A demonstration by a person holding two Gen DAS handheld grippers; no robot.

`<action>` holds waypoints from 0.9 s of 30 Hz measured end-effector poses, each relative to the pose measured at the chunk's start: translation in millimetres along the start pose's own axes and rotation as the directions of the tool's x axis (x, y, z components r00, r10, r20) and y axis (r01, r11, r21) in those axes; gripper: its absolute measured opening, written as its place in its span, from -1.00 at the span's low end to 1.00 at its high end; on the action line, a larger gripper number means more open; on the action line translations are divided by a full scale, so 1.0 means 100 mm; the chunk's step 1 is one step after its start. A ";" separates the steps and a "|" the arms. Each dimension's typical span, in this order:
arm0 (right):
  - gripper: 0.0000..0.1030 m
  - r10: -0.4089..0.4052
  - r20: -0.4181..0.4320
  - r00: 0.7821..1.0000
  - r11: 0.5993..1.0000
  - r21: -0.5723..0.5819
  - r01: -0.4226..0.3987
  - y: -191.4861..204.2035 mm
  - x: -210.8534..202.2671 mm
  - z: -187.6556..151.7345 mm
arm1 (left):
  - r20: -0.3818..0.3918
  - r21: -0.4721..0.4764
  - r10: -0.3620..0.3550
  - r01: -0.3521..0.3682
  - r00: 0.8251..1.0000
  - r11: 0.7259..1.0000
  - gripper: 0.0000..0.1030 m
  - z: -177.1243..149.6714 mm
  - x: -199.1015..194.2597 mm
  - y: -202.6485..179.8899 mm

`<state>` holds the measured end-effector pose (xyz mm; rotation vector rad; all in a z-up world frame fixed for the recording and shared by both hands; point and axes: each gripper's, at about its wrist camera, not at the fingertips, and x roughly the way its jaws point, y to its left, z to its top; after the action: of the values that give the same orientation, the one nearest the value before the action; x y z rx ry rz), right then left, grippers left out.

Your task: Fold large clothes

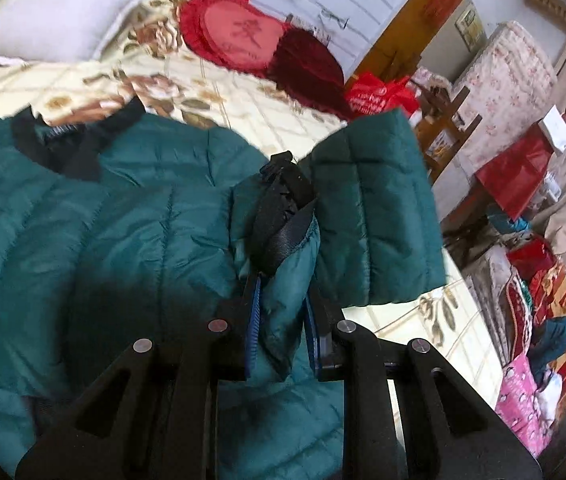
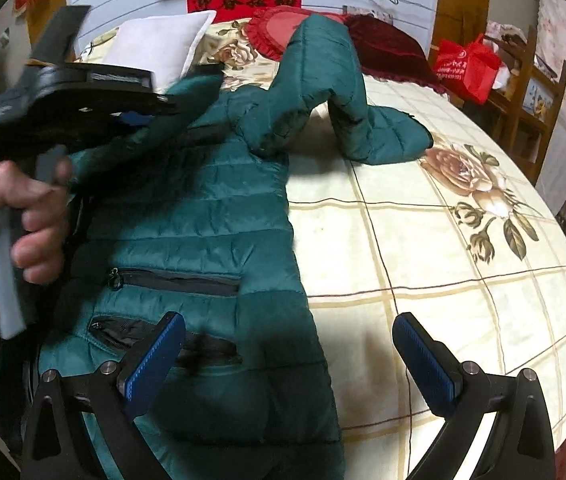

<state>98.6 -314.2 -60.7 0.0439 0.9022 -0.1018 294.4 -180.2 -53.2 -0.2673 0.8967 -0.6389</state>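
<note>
A teal quilted puffer jacket (image 2: 203, 216) lies spread on the bed, with black zip pockets near its lower part. In the left wrist view my left gripper (image 1: 283, 308) is shut on a teal sleeve end with its black cuff (image 1: 283, 208), held up over the jacket body (image 1: 103, 240). The other sleeve (image 1: 375, 216) hangs up beside it. In the right wrist view my right gripper (image 2: 289, 356) is open and empty, low over the jacket's hem edge and the bedsheet. The left gripper (image 2: 83, 92) and the hand holding it show at the upper left, lifting the sleeve (image 2: 315, 80).
The bed has a cream floral checked sheet (image 2: 443, 260). A white pillow (image 2: 155, 46) and red cushions (image 2: 387, 48) lie at the head. A red bag (image 2: 467, 64) and wooden chair (image 2: 531, 92) stand to the right of the bed, with piled bedding (image 1: 543, 320) beyond.
</note>
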 end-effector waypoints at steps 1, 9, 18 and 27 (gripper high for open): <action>1.00 0.001 -0.001 1.000 1.000 0.001 -0.001 0.00 0.01 0.01 | -0.019 -0.005 0.010 -0.010 1.000 1.000 -0.64 -0.01 0.05 0.03; 1.00 -0.009 0.005 1.000 1.000 0.012 0.009 0.03 0.04 0.06 | -0.105 0.014 -0.026 0.028 0.994 1.000 0.14 -0.15 -0.02 0.08; 1.00 -0.100 0.129 0.987 0.995 -0.007 0.102 0.29 -0.13 0.19 | 0.039 -0.015 0.112 -0.112 0.993 0.994 0.17 -0.11 -1.07 0.78; 1.00 0.129 0.300 0.945 0.986 -0.142 -0.089 1.05 -0.02 0.91 | 0.120 -0.279 0.470 -0.425 0.874 0.861 0.17 0.01 -1.69 2.09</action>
<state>179.3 -217.3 -3.1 -0.0397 0.5895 0.0518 302.5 87.6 -42.8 -0.3185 0.8201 -0.0621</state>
